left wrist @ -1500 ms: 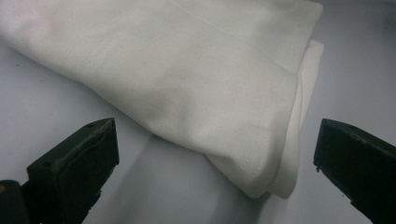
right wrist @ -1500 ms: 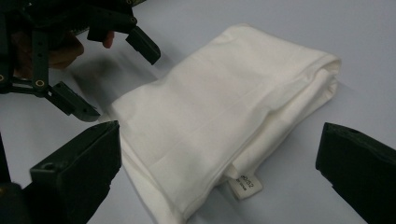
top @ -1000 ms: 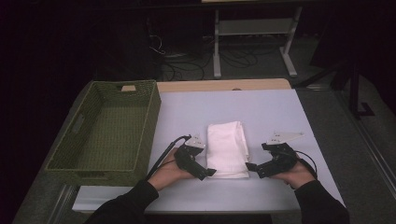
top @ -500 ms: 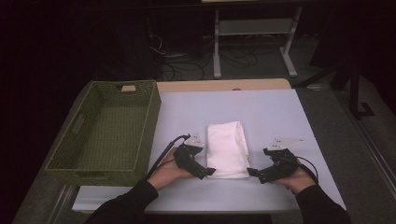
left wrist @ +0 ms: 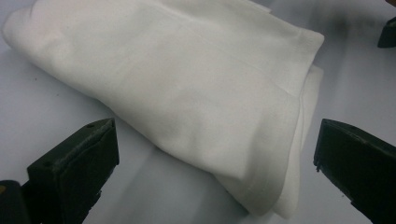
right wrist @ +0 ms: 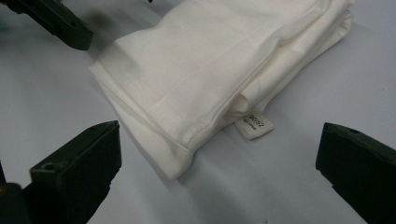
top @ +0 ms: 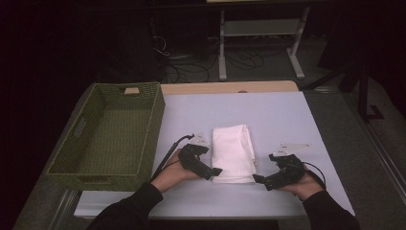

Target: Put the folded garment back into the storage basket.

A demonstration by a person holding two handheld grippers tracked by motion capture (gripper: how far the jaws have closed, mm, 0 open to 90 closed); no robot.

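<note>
A folded white cloth point(top: 233, 152) lies flat on a pale lavender table point(top: 282, 115). It is a soft, matte rectangle folded into several layers, and its long axis runs away from the person toward the far edge of the table.

The left gripper point(top: 216, 171) sits at the cloth's near left corner, its tip just touching or nearly touching the near edge. In the left gripper view its two black, blocky jaws are spread wide apart and hold nothing. The cloth's point(left wrist: 187, 93) near corner lies just ahead of them and between them, closer to the right-hand jaw.

The right gripper point(top: 258, 179) sits just beside the cloth's near right corner. In the right gripper view its jaws are also spread wide and hold nothing. A folded corner of the cloth point(right wrist: 219, 70) points toward the gap between them, nearer the left-hand jaw. A small white label point(right wrist: 254, 125) pokes out from the layered edge.

To the left of the left gripper stands a green woven basket point(top: 64, 158), rectangular with handle slots.
</note>
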